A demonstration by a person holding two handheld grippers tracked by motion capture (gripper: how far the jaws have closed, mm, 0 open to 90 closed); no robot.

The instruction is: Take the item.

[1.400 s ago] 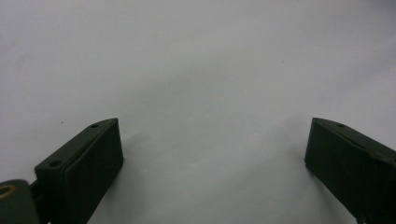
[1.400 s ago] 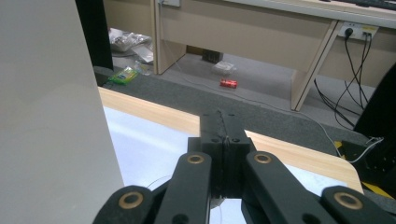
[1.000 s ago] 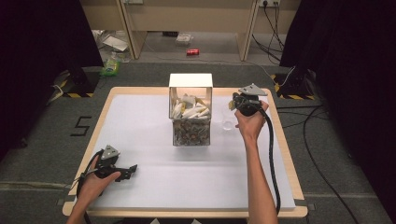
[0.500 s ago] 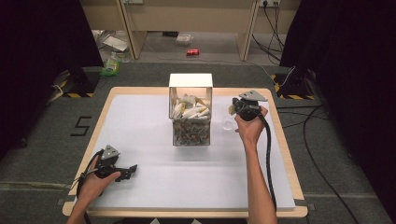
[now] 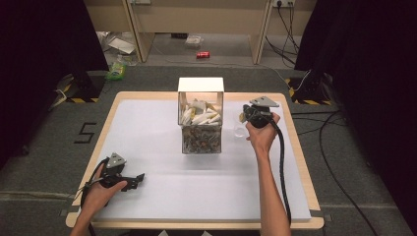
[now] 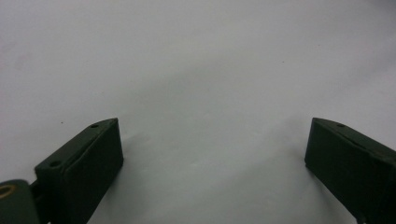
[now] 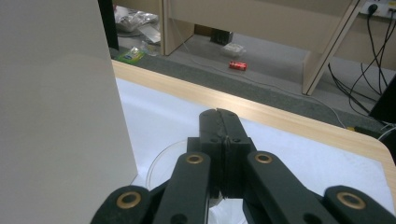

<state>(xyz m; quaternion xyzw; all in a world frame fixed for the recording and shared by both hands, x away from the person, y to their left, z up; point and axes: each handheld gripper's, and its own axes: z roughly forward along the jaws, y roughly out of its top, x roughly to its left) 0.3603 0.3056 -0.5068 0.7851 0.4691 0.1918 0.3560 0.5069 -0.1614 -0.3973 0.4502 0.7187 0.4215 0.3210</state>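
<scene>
My right gripper (image 5: pixel 244 118) hangs just right of the box (image 5: pixel 200 116), its black jaws pressed flat together with nothing between them; in the right gripper view they meet in one thin seam (image 7: pixel 223 122), matte and square-edged, brass rivets on the linkage behind. Just under them lies a small dish (image 7: pixel 163 161), round, clear, shallow, thin-rimmed, on the white sheet (image 5: pixel 147 128) near the box's right wall. The box is a tall clear-walled cube with a pale top rim, holding pale stick-like pieces above a layer of grey-brown bits. From my right gripper view its near wall (image 7: pixel 56 112) looks a smooth, blank cream panel

My left gripper (image 5: pixel 135 178) rests on the desk's (image 5: pixel 300 162) near left corner, well apart from the box, its jaws spread wide over bare matte sheet, holding nothing: two blocky dark pads (image 6: pixel 88 158) with bevelled tips. The desk has a light wooden rim with rounded corners
</scene>
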